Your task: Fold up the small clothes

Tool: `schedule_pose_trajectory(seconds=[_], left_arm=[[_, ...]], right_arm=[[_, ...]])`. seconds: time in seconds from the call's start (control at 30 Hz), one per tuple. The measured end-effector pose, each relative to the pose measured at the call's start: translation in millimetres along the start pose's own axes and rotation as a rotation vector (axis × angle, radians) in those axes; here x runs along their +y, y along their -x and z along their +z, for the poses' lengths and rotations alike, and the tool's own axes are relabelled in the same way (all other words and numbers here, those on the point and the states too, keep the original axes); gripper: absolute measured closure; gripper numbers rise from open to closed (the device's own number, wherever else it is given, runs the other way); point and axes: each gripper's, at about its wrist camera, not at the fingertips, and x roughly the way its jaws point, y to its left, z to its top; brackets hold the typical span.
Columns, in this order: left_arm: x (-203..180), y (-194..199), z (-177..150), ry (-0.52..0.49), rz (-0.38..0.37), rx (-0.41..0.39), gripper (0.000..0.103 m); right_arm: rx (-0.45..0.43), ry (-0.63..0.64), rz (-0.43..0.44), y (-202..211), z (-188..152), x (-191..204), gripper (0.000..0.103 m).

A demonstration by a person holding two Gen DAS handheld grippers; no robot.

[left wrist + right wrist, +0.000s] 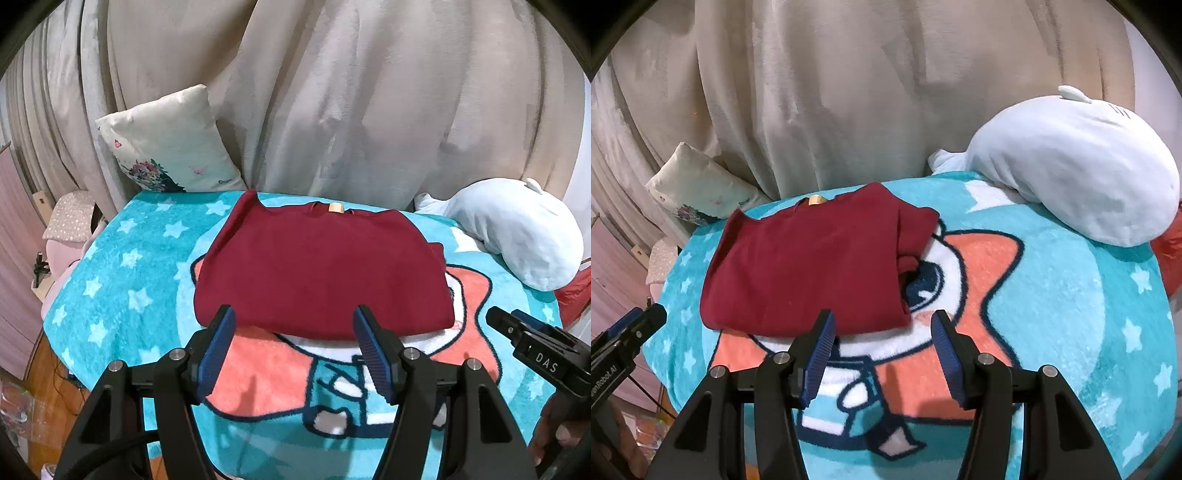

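On the star blanket [122,258], the folded red garment [317,273] lies just beyond both gaping, seemingly empty tongs [295,349] [882,349].

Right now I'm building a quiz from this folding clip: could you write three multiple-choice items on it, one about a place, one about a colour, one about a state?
1. Where does the dark red garment lie?
A. On the blue star-print blanket
B. On the white plush toy
C. Between the left gripper's jaws

2. What colour are the gripper pads?
A. Orange
B. Blue
C. White

3. How do the two grippers stand?
A. Both shut on the garment
B. Only the right holds cloth
C. Both open and empty

Answers:
1 A: the garment rests flat on the blanket, with the plush toy off to its right.
2 B: ribbed blue pads line the fingers in both wrist views.
3 C: the left gripper and the right gripper show clear gaps between their pads, with no cloth pinched.
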Motion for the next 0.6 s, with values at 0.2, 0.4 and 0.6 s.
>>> schedule_pose_trajectory(seconds=[0.2,0.4,0.6], left_arm=[[-1.0,4.2,-4.4,0.001,0.002,0.002,0.038],[2.8,3.3,-10.4,0.013,0.01,0.021,0.037],[12.4,-4.0,-15.7,0.031,0.01,0.048,0.037]], right_arm=[[-0.002,-0.01,-0.001,5.6,-4.5,-5.5,0.045],[0.008,-0.017,0.0,4.6,-8.9,-7.1,0.044],[0.033,-0.015,0.007,-3.0,-12.8,-2.0,0.044]])
